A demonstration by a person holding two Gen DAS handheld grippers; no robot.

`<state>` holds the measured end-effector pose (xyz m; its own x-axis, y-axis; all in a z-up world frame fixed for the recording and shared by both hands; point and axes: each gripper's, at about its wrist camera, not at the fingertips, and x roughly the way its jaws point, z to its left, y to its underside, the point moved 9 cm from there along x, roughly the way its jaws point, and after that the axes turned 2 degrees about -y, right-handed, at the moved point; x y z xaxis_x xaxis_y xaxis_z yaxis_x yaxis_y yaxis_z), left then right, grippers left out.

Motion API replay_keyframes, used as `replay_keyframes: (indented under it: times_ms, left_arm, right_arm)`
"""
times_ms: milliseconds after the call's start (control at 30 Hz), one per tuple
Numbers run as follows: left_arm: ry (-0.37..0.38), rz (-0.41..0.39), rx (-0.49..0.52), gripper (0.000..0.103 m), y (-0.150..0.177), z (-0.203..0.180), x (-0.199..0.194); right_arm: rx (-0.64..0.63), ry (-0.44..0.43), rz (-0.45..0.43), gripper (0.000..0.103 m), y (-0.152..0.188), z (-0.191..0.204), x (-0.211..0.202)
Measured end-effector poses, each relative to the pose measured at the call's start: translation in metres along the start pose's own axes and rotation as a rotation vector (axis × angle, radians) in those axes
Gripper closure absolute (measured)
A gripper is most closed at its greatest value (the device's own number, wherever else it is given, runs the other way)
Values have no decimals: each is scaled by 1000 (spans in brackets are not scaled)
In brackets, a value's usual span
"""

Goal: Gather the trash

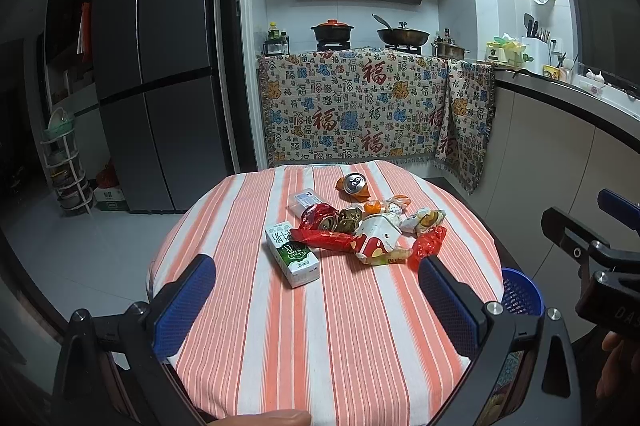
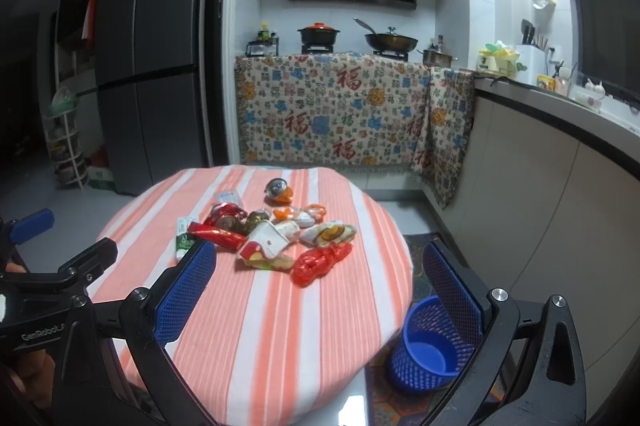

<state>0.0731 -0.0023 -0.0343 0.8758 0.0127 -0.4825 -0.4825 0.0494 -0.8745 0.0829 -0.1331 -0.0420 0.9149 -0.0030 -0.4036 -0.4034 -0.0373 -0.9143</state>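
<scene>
Both grippers – left gripper (image 1: 316, 290) and right gripper (image 2: 320, 278), jaws apart, empty – face the trash pile (image 1: 360, 226) ahead; blue basket (image 2: 430, 346) sits lower right.

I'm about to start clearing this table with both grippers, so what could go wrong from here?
1. The blue basket sits on the floor beside the table, low on the right, so trash dropped from table height may miss it.
2. The trash lies in a tight heap: pulling the red wrapper could drag the milk carton or the crushed red can along.
3. The orange can lies on its side and may roll if nudged.
</scene>
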Motion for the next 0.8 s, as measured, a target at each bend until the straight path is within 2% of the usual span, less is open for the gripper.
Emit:
replay_keyframes:
  times_ms: [400,800]
  left_arm:
    - [0,2,2,0,0,0,-9]
    - [-1,3,5,0,3,-3,-1]
  right_arm:
    - [0,3,0,0,5,-3,2]
    - [-7,7,2,0,5,-5,3]
